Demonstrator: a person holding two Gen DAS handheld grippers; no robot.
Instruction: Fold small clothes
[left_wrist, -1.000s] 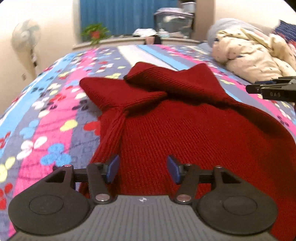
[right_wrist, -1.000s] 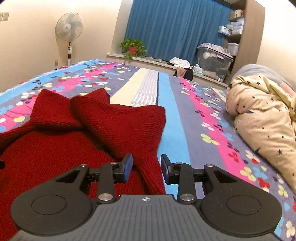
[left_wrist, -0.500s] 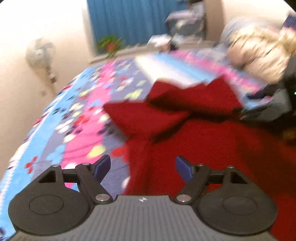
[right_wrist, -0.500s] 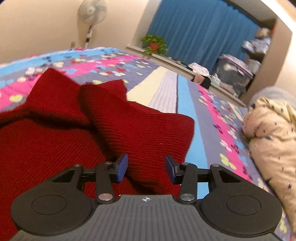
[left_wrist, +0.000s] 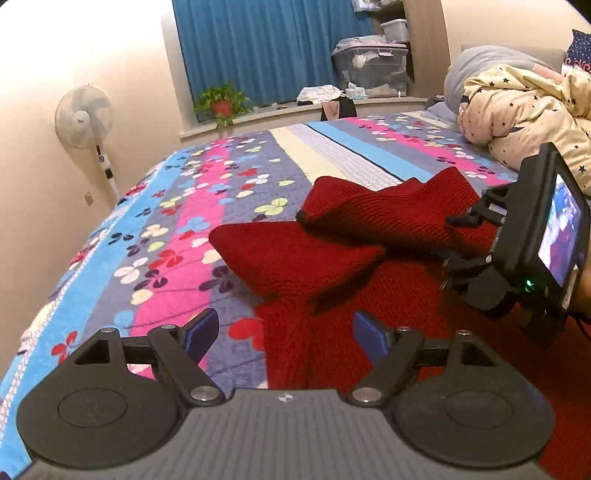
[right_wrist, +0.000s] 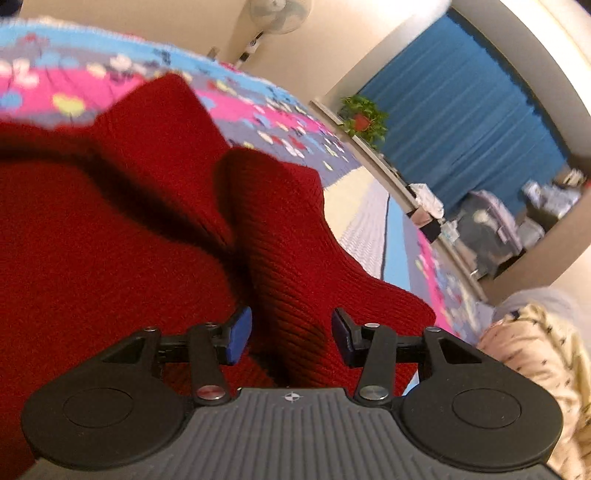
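Making out no legible writing: spotting only a mark on the hub of the fan (left_wrist: 83, 116), too small to read, and a lit screen (left_wrist: 561, 236) on the back of the right tool (right_wrist: 291, 330), too blurred.

Holding the left tool (left_wrist: 284, 328) wide, having just been opening it further. Hovering over the near edge of the red sweater (left_wrist: 295, 258) and gripping nothing. Lying spread on the flowered bed (left_wrist: 177, 221), with both sleeves folded in across the body.

Straddling the ribbed sleeve (right_wrist: 280, 229) with the right tool, set narrower than the left, having just been closing it. Keeping knit fabric between the blue pads, yet not being able to tell whether pressing on it.

Differing from a second ago: sitting higher and wider on the left. On the right, rolling hard and tilting the whole view. Reaching in over the sleeve, and looming large at the right edge of the left wrist view rather than just peeking in.
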